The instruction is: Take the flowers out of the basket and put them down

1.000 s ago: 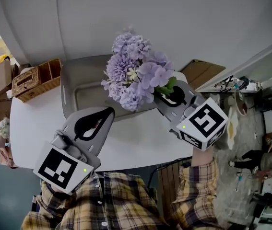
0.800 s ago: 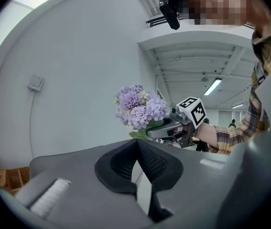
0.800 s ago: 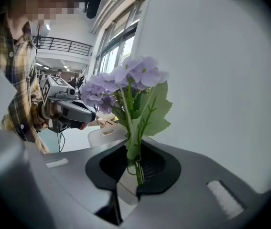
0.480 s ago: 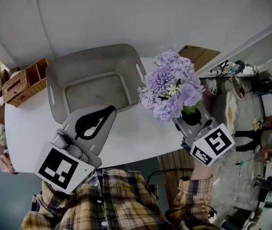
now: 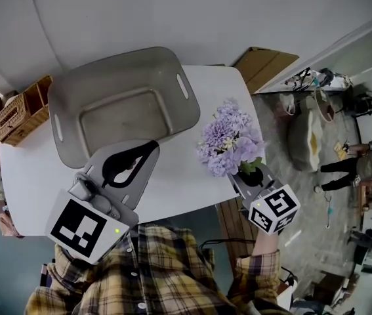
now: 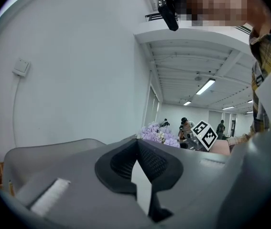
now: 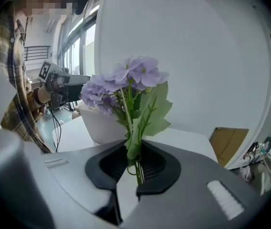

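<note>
A bunch of purple artificial flowers (image 5: 229, 138) with green leaves hangs over the right front part of the white table (image 5: 186, 182), outside the basket. My right gripper (image 5: 243, 171) is shut on the green stems (image 7: 136, 165), and the blooms (image 7: 125, 82) stand upright above the jaws. The grey plastic basket (image 5: 64, 107) stands at the back of the table with nothing in it. My left gripper (image 5: 151, 147) hovers at the basket's front rim, its jaws closed with nothing between them. The left gripper view also catches the flowers (image 6: 155, 133).
A wicker box (image 5: 16, 115) stands at the table's left end. A cardboard box (image 5: 266, 63) lies on the floor beyond the table's right corner. People (image 5: 359, 166) and clutter are on the floor to the right. The table's right edge is close to the flowers.
My right gripper has carried the flowers from above the basket out to the right and nearer to me, over the table's right side. The left gripper has stayed in place.
</note>
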The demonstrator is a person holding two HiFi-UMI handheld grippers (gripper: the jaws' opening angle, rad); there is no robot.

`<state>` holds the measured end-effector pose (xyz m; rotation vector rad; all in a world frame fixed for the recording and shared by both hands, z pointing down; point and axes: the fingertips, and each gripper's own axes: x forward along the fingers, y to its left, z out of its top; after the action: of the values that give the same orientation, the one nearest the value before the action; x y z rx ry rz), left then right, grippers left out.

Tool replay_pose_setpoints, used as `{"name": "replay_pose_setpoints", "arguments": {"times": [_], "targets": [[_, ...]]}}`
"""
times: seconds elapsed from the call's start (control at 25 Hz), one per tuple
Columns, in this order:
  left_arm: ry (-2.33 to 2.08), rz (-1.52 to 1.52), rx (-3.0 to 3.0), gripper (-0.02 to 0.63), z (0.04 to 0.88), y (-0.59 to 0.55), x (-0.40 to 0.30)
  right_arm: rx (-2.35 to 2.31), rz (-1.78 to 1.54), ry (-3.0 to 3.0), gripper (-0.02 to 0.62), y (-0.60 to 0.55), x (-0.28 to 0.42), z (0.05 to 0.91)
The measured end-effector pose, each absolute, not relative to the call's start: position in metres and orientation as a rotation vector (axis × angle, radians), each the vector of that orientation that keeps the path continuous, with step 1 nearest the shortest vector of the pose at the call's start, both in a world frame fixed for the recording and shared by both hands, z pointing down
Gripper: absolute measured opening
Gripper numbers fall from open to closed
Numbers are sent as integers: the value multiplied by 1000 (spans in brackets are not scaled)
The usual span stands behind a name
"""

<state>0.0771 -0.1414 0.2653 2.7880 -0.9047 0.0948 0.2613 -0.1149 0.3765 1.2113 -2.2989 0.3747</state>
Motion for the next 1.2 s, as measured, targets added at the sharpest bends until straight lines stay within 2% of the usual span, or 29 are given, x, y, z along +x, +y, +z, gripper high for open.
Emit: {"name": "replay_pose_setpoints", "arguments": {"times": [0.76,1.2], "targets": [[-873,167,2795,12,281,-138,90,1164,759,-2044,57,-82,259,557],[-911,192,2771,12,287,-137,80,1094,852,-2012,74,-86,241,610]]}}
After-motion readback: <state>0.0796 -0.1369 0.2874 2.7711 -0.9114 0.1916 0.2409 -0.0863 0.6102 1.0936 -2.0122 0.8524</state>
